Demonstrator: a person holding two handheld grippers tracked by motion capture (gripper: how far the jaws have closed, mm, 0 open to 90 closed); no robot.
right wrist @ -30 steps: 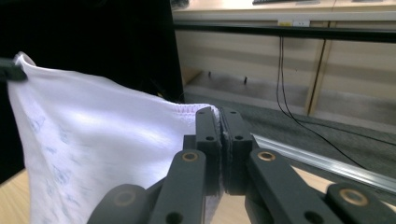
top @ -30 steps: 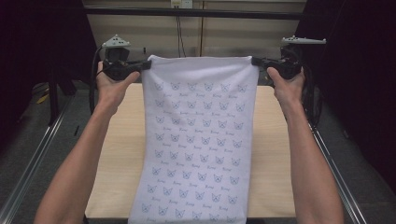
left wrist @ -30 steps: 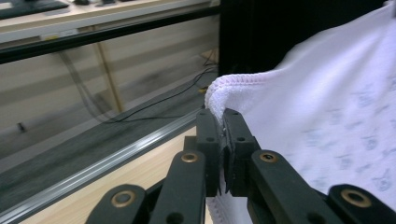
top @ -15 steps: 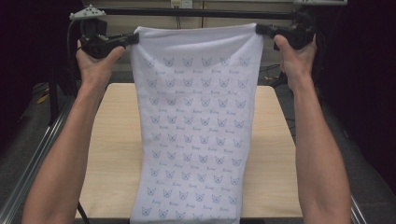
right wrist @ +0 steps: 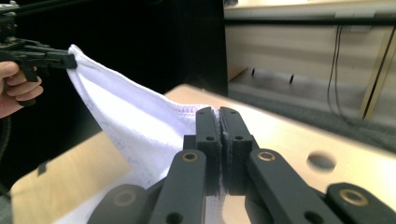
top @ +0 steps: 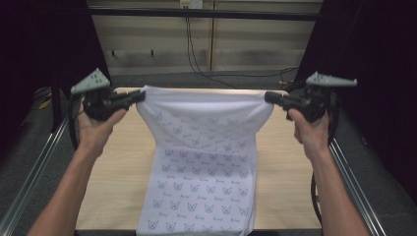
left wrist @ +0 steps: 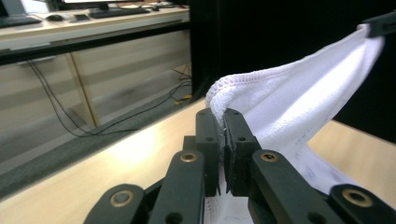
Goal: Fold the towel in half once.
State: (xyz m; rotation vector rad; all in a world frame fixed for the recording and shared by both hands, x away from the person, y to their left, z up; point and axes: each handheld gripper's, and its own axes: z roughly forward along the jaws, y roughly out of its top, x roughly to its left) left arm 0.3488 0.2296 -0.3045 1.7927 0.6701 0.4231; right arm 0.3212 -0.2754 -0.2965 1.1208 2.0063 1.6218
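White butterfly-print towel [top: 204, 147], far edge raised, near end on table

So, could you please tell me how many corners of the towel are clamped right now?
2: one far corner in the left gripper, the other in the right gripper. The towel has near corners past the table edge, unseen.

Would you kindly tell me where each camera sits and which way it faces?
High view: above the person's side, facing forward and down on the pale wooden table; forearms, left gripper, right gripper.
Left gripper view: on that gripper, looking along its jaws across the table.
Right gripper view: on that gripper, facing the left hand.
All share the white butterfly-print towel.
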